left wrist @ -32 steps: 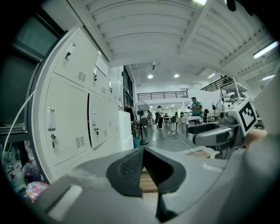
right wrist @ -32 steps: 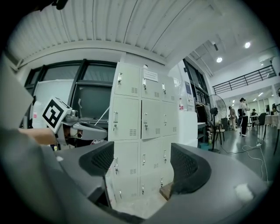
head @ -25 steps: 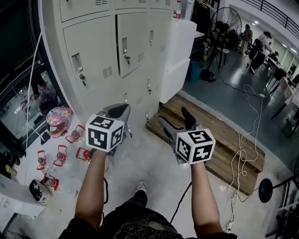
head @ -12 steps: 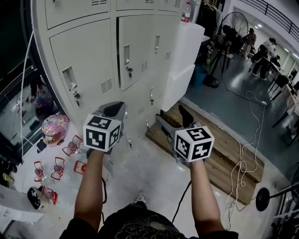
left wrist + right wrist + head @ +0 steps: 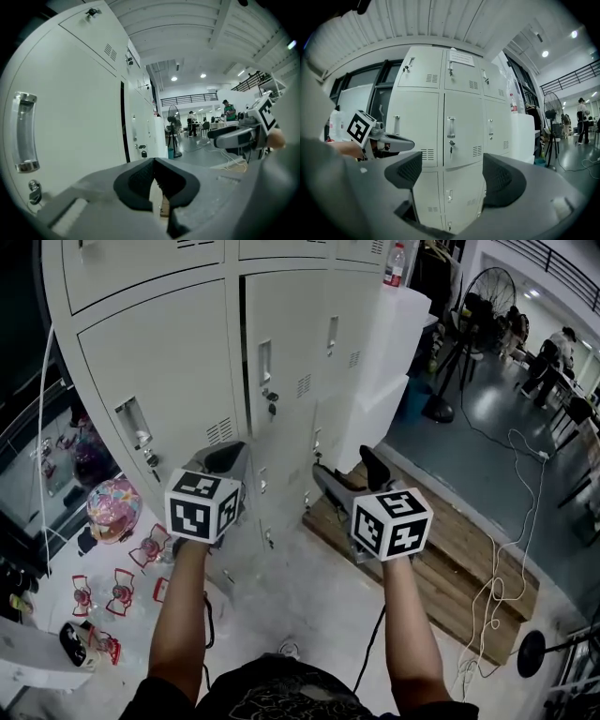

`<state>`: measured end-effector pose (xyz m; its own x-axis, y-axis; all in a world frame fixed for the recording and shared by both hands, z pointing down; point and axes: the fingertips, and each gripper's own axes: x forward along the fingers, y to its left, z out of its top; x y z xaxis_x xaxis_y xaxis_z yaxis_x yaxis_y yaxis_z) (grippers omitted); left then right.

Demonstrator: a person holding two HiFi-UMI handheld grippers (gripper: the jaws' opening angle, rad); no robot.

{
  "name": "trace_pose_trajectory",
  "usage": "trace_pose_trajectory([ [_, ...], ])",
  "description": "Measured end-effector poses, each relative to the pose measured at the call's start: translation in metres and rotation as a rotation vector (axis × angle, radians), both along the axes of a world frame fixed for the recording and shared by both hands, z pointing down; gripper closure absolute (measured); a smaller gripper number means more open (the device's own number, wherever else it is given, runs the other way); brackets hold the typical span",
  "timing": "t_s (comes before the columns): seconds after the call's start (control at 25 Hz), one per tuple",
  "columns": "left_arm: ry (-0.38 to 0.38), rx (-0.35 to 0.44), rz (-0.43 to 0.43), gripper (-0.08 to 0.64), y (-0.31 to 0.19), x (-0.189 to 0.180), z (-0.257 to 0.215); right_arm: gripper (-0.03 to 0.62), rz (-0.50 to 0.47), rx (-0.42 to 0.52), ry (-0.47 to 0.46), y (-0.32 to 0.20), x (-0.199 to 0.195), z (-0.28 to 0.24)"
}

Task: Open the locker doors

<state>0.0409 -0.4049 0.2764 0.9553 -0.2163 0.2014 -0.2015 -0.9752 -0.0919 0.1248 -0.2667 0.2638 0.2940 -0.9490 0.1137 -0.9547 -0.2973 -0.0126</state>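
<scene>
Bank of lockers (image 5: 187, 352): pale painted sheet metal, flat rectangular doors, each with a slotted vent (image 5: 218, 431) and an upright recessed handle (image 5: 24, 131) under clear plastic. It stands directly ahead of both grippers, touched by neither. The doors in view lie against their frames, so contents cannot be seen. The middle door (image 5: 286, 362) shows a dark line down its left edge (whether ajar cannot be told) and carries a key (image 5: 272, 407) hanging from its lock.

Left gripper (image 5: 225, 457): the ribbed black pads (image 5: 136, 180) are drawn in to a thin slit, nothing between them. It is held just off the left-hand door.

Right gripper (image 5: 347, 474): jaws set wide, and only the locker front shows through the gap in the right gripper view (image 5: 450, 173).

Floor: mottled pale concrete. A low wooden plank platform (image 5: 469, 531) lies to the right of the lockers. To the left are a pink patterned rounded item (image 5: 112, 507) and several small red-and-white pieces (image 5: 122, 592).
</scene>
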Motion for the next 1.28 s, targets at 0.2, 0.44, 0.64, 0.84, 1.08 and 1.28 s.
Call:
trace_pose_trajectory([
  [0.2, 0.001, 0.004, -0.014, 0.557, -0.023, 0.01, -0.003, 0.199, -0.019, 0.0, -0.003, -0.024, 0.01, -0.001],
  [0.44, 0.004, 0.006, -0.037, 0.557, -0.038, 0.016, -0.002, 0.199, -0.051, -0.001, -0.005, -0.045, 0.016, 0.005],
  [0.64, 0.005, 0.015, -0.066, 0.557, -0.047, 0.016, 0.002, 0.199, -0.082, 0.008, 0.002, -0.058, 0.017, 0.006],
  [0.84, -0.001, 0.033, -0.104, 0.557, -0.057, 0.019, 0.003, 0.199, -0.133, 0.022, 0.006, -0.075, 0.025, 0.007],
  [1.08, -0.022, 0.058, -0.193, 0.557, -0.071, 0.02, 0.011, 0.199, -0.246, 0.055, -0.002, -0.109, 0.034, 0.009],
  [1.28, -0.044, 0.056, -0.286, 0.557, -0.08, 0.025, 0.018, 0.199, -0.353, 0.056, -0.011, -0.132, 0.046, 0.014],
])
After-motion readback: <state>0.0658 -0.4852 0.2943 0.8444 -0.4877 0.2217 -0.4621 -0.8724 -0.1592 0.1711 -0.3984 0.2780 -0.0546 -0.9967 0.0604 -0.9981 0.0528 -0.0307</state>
